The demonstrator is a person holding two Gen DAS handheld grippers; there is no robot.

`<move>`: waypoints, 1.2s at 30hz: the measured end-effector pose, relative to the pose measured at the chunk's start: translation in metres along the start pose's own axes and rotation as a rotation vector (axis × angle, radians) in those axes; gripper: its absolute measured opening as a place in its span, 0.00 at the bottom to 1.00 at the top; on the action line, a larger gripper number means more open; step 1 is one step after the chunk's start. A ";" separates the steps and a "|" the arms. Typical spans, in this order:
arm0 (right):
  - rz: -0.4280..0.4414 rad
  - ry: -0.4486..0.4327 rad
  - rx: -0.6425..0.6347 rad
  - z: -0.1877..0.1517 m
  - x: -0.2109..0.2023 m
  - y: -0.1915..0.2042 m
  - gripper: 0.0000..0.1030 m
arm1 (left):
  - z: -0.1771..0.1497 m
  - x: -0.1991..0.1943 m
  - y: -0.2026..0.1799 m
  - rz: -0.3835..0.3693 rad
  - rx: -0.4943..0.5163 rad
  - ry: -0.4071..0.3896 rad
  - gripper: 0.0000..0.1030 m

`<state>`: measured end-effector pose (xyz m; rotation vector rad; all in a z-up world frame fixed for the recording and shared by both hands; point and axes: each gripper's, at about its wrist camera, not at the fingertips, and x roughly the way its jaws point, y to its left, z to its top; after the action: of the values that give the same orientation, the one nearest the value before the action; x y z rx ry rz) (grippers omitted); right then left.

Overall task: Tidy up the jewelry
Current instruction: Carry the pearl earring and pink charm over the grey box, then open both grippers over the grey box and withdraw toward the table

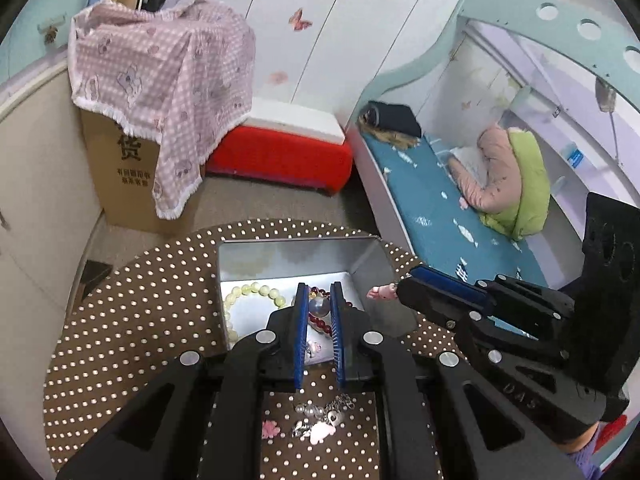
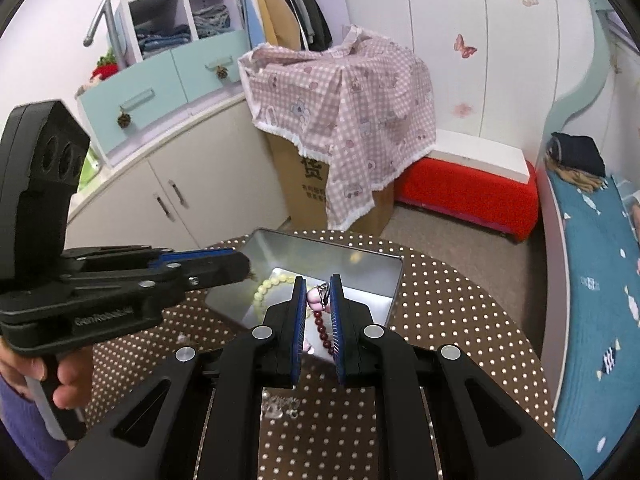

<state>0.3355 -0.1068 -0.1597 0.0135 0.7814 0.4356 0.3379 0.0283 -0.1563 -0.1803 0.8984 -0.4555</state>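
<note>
A silver metal tin stands on the brown dotted table; it holds a pale yellow bead bracelet and a dark red bead bracelet. My left gripper hovers over the tin, shut on a silvery pearl-like bead piece. My right gripper is shut on a small pink charm with a metal clasp above the tin; it shows in the left wrist view with the pink charm at its tips. Loose pink and silver charms lie on the table near me.
The round dotted table ends close around the tin. Behind stand a cardboard box under a pink checked cloth, a red bench, and a bed with a blue sheet at the right. A clear trinket lies near the right gripper.
</note>
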 end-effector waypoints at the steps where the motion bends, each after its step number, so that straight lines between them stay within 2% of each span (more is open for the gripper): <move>1: -0.001 0.010 0.002 0.000 0.005 -0.001 0.12 | -0.001 0.003 0.001 0.002 -0.001 0.007 0.09; 10: 0.000 0.065 0.017 -0.012 0.035 -0.005 0.12 | -0.006 0.026 0.013 0.040 -0.030 0.055 0.10; 11: 0.002 0.068 0.019 -0.013 0.036 -0.006 0.12 | -0.007 0.026 0.012 0.041 -0.031 0.055 0.12; 12: 0.001 0.070 0.020 -0.014 0.037 -0.006 0.12 | -0.008 0.025 0.011 0.043 -0.032 0.056 0.22; 14: 0.002 0.070 0.018 -0.014 0.038 -0.005 0.12 | -0.010 0.024 0.011 0.061 -0.029 0.046 0.30; 25: 0.001 0.065 0.022 -0.014 0.035 0.002 0.14 | -0.015 0.015 0.009 0.065 -0.028 0.040 0.30; 28: -0.003 0.054 0.019 -0.013 0.028 0.004 0.14 | -0.017 0.005 0.006 0.075 -0.027 0.019 0.44; 31: -0.006 0.043 0.020 -0.013 0.019 0.005 0.14 | -0.019 -0.006 0.004 0.069 -0.025 -0.002 0.46; 34: -0.009 0.027 0.018 -0.013 0.006 0.008 0.14 | -0.022 -0.022 0.002 0.076 -0.017 -0.042 0.56; 36: -0.018 0.012 0.013 -0.015 -0.003 0.011 0.19 | -0.026 -0.034 0.003 0.089 -0.016 -0.071 0.58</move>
<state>0.3189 -0.0998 -0.1663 0.0161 0.7955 0.4135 0.3004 0.0473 -0.1489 -0.1692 0.8369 -0.3574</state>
